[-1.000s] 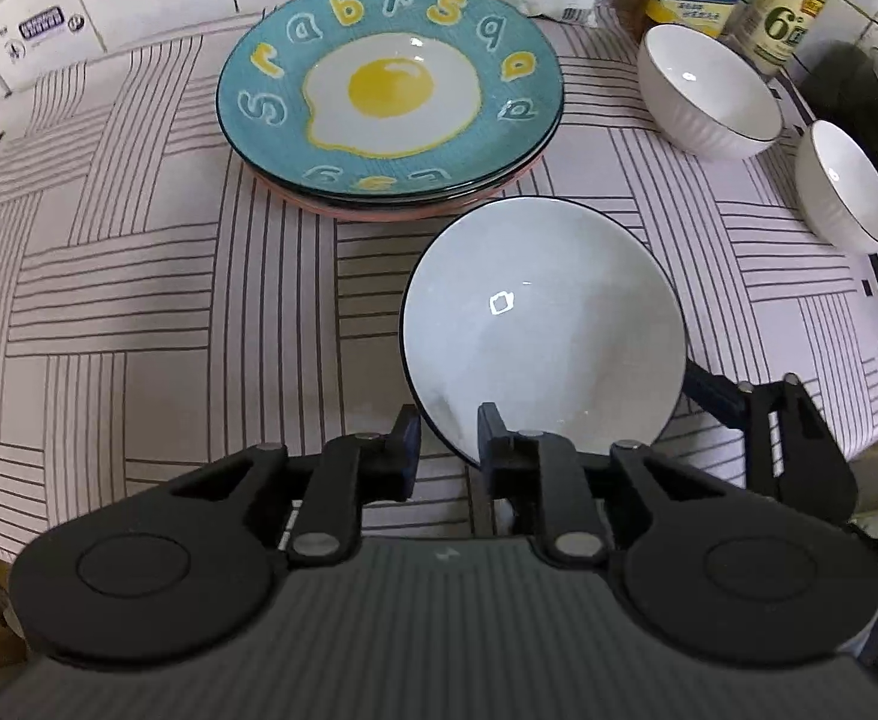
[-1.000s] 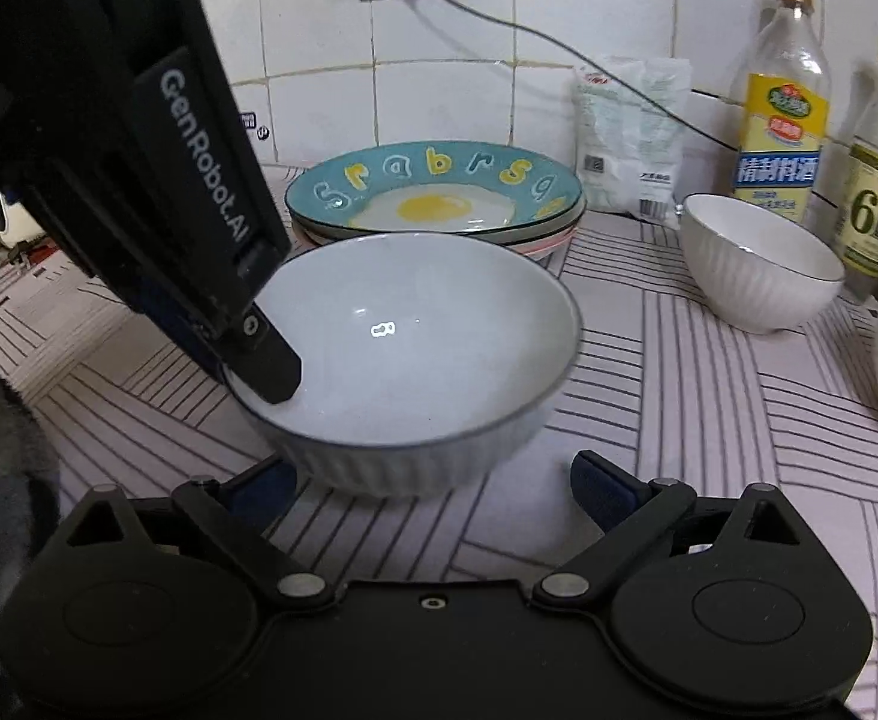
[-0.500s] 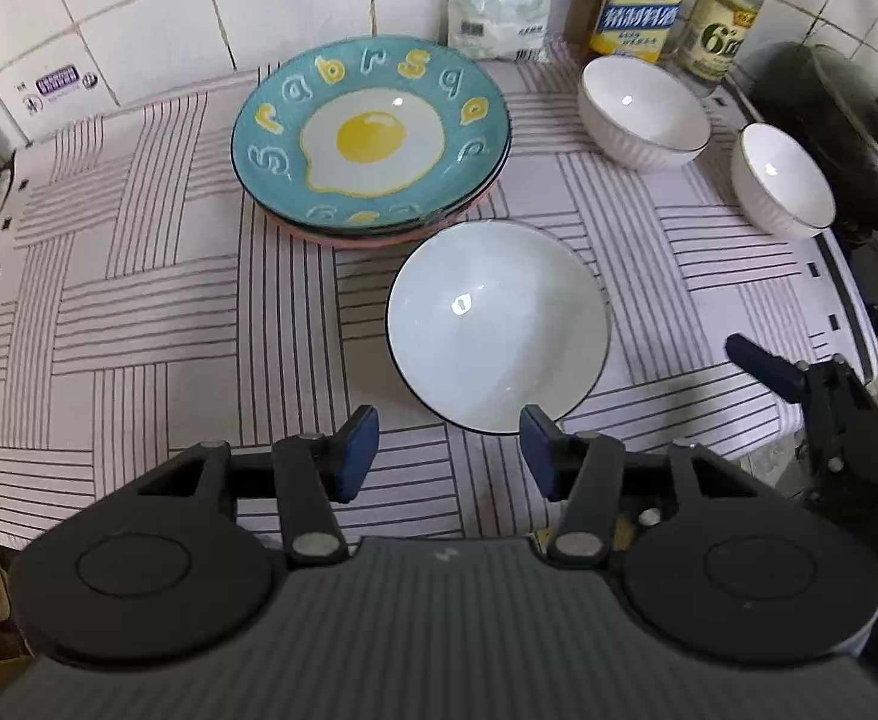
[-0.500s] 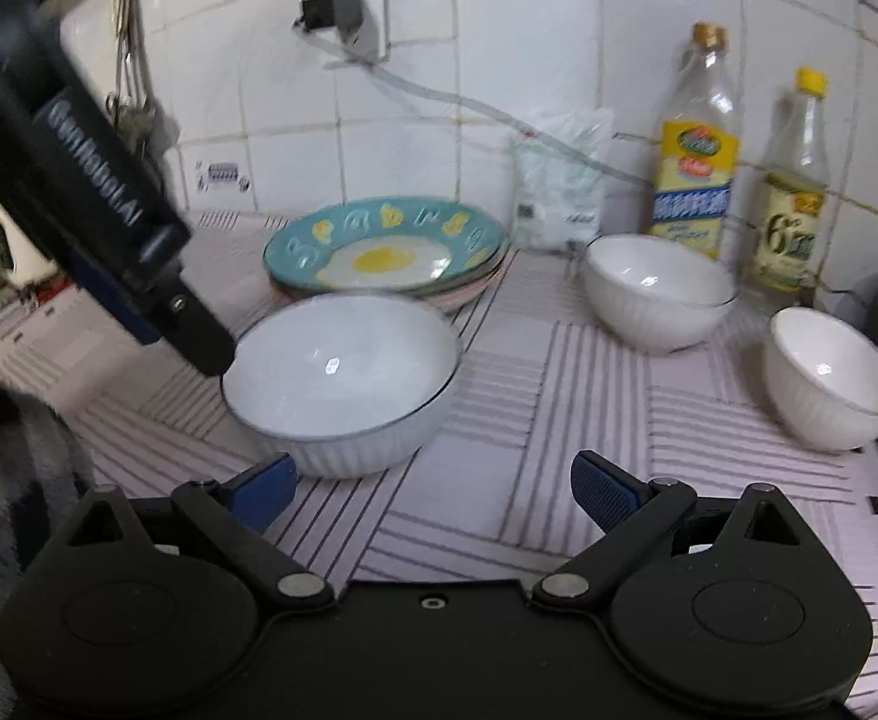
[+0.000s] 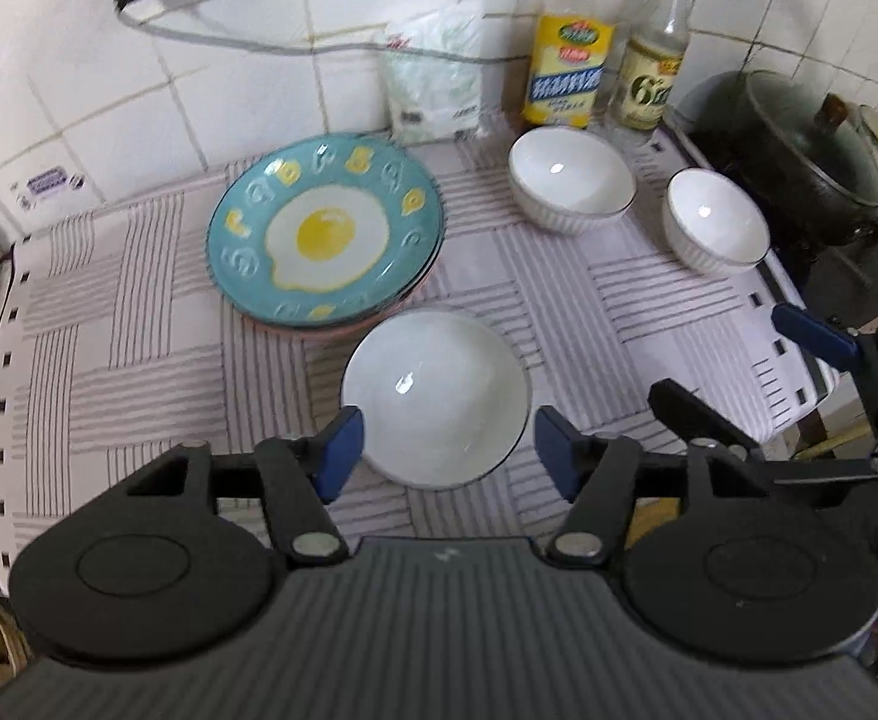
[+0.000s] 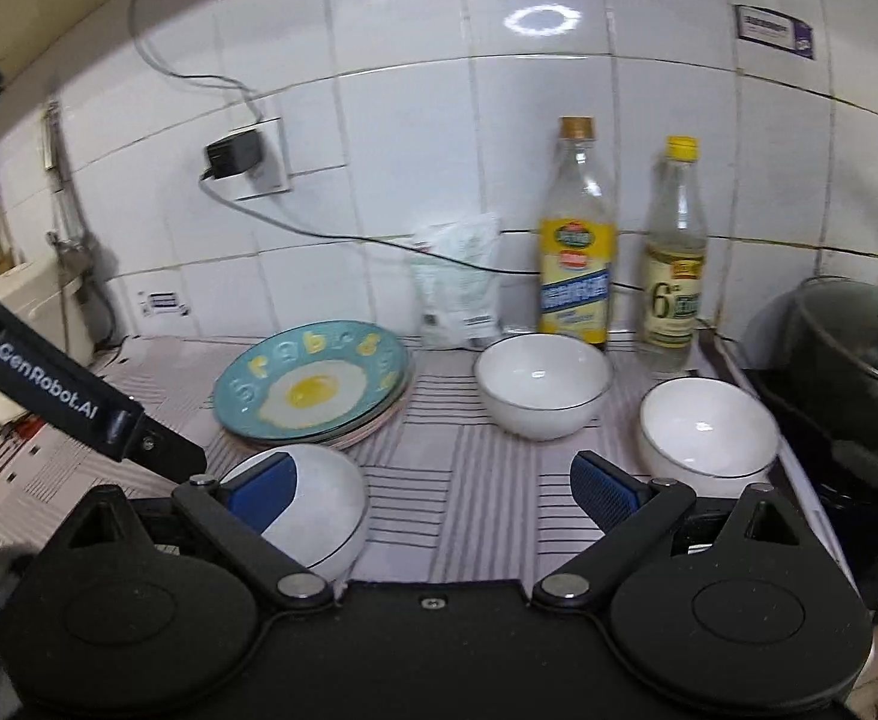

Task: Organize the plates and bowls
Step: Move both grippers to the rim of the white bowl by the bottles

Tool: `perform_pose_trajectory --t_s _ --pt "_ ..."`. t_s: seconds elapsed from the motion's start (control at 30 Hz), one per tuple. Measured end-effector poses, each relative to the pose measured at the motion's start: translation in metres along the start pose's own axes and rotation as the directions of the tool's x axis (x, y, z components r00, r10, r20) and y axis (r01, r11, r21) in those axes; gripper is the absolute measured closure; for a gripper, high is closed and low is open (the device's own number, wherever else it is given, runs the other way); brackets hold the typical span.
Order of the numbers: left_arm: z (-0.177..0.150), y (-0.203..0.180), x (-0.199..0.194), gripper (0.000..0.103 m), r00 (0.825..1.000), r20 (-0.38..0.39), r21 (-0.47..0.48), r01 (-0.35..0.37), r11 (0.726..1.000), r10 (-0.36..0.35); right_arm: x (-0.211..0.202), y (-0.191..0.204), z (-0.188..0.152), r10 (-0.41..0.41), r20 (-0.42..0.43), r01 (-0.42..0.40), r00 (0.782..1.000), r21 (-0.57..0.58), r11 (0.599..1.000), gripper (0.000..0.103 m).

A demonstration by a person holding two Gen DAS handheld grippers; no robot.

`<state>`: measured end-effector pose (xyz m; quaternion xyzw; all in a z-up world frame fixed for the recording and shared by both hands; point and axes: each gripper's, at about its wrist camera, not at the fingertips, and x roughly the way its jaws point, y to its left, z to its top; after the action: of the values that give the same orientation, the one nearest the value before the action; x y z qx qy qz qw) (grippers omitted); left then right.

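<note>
A large white bowl [image 5: 434,397] stands on the striped cloth [image 5: 139,324] in front of a stack of plates topped by a teal fried-egg plate [image 5: 325,238]. My left gripper [image 5: 448,447] is open and empty, raised above and behind that bowl. My right gripper [image 6: 433,489] is open and empty; the large bowl [image 6: 325,510] sits at its left finger. Two smaller white bowls stand to the right, one [image 5: 571,179] near the bottles and one [image 5: 716,228] by the cloth's edge. They show in the right wrist view too, the first bowl [image 6: 544,385] and the second [image 6: 709,429].
Two bottles [image 6: 577,240] [image 6: 674,258] and a white bag [image 6: 457,288] stand against the tiled wall. A dark lidded pot [image 5: 799,150] sits on the stove at the right. A charger and cable [image 6: 232,156] hang on the wall. The counter edge drops off at the right.
My left gripper opened, let go of the large bowl's rim and pulled back and up. My right gripper drew back and rose, so the bowl now sits low left in its view.
</note>
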<state>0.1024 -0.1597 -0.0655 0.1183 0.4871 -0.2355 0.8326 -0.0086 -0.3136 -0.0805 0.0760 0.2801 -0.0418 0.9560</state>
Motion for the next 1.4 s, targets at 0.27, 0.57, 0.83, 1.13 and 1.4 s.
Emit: perform_pose_trajectory --t_s 0.27,0.57,0.83,1.13,1.4 --pt "0.039 -0.006 0.011 0.033 0.998 0.051 -0.033 -0.031 0.999 0.033 0.015 -0.026 0.012 0.028 0.029 -0.031 0.999 0.093 0.995 0.005" --pt "0.069 -0.007 0.073 0.033 0.998 0.068 -0.079 0.011 0.997 -0.006 0.073 -0.060 0.012 -0.012 0.051 0.000 0.999 0.236 0.972 0.014" --pt "0.093 -0.014 0.111 0.033 0.995 0.088 -0.083 0.043 0.996 -0.035 0.113 -0.085 0.010 -0.073 0.049 0.056 0.996 0.277 0.959 0.019" --pt "0.116 -0.027 0.155 0.036 0.997 0.072 -0.069 0.036 0.997 -0.031 0.153 -0.090 0.011 -0.181 0.002 0.176 0.983 0.233 0.957 0.036" --pt "0.124 -0.026 0.182 0.039 0.999 0.051 -0.085 0.021 0.996 -0.017 0.180 -0.103 0.008 -0.160 -0.049 0.167 0.986 0.283 0.945 0.056"
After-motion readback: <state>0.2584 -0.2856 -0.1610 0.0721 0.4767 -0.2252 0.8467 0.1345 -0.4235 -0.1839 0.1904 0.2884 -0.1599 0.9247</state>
